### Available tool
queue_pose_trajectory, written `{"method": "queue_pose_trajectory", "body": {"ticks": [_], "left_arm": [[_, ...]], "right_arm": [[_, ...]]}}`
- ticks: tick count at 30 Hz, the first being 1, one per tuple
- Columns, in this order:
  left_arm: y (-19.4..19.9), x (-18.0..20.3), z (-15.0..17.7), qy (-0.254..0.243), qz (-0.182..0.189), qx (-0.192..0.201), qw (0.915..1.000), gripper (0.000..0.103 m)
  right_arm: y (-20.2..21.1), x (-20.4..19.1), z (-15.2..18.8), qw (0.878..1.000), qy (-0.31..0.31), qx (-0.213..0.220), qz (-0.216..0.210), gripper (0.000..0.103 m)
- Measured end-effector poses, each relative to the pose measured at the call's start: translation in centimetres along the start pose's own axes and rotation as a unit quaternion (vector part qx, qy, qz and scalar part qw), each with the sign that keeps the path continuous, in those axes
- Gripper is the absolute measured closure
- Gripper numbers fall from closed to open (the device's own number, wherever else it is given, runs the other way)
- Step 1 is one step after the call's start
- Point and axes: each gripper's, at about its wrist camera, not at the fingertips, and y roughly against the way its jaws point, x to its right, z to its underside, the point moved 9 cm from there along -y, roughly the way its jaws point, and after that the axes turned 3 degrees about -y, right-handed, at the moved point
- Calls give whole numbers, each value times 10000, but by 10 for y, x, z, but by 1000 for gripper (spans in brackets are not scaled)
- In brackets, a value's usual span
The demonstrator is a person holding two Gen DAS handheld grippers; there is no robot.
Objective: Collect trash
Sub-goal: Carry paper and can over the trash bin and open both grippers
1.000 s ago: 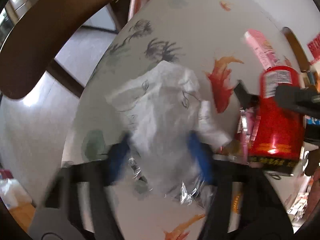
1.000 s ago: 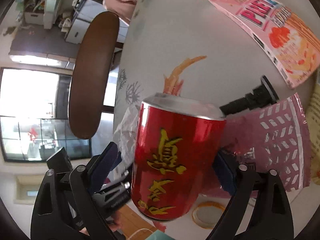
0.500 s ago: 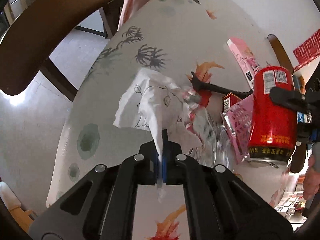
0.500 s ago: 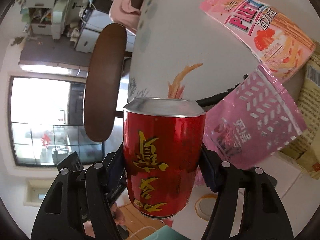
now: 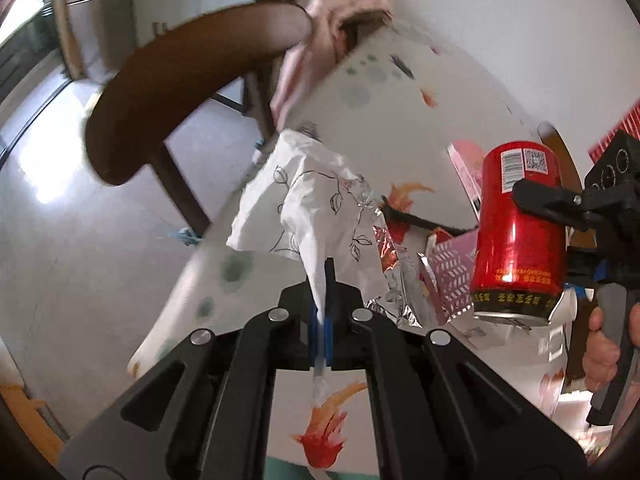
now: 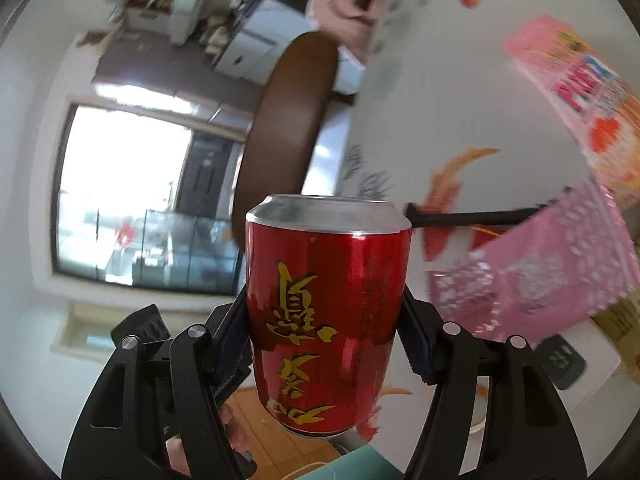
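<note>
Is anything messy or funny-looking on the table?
Yes. A crumpled white napkin dangles from the shut left hand-held gripper, pinched by one corner. Torn-open silver foil wrapper lies crinkled beside a pink snack bag. The red can is held in the right hand-held gripper, not spilling.

Can (image 5: 518, 232) right of tissue (image 5: 316, 216); table (image 5: 400, 120) beneath

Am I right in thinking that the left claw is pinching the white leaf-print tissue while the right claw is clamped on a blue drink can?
Not quite: the can is red with gold characters, not blue, as the right wrist view shows, with the right claw clamped on its sides. The rest holds: the left claw is shut on the white leaf-print tissue.
</note>
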Motion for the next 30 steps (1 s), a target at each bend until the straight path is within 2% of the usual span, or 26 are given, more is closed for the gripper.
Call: {"method": "queue_pose_trajectory", "body": {"ticks": [2,7,11,14,19,20,23,26,30], "left_arm": [[12,-13,4,234,-168,129,9995,103],[47,-58,34,951,-611,366,9929,103],[76,-113,87,1751,-966,480,9786,103],[91,-155,131,2253,-1150,446,9664,103],[98,-221,211,2976,-1320,126,9454,103],[97,-240,236,3163,-1371,-5,9387,103],[88,-279,284,3454,-1431,-279,9271,103],[62,-320,330,3798,-1353,-602,9131,103],[8,-369,391,4101,-1309,-1068,8963,103]], "right_arm": [[-10,-10,4,9997,145,-171,-59,37],[-59,-47,32,9924,694,-994,-229,37],[-107,-78,72,9790,1134,-1677,-227,37],[-151,-106,119,9632,1454,-2250,-223,37],[-221,-128,202,9383,1714,-3002,-121,37],[-238,-128,221,9328,1714,-3169,-62,37],[-281,-122,267,9195,1724,-3531,123,37],[-327,-99,308,9097,1538,-3839,374,37],[-400,-37,354,8985,1211,-4141,810,37]]}}
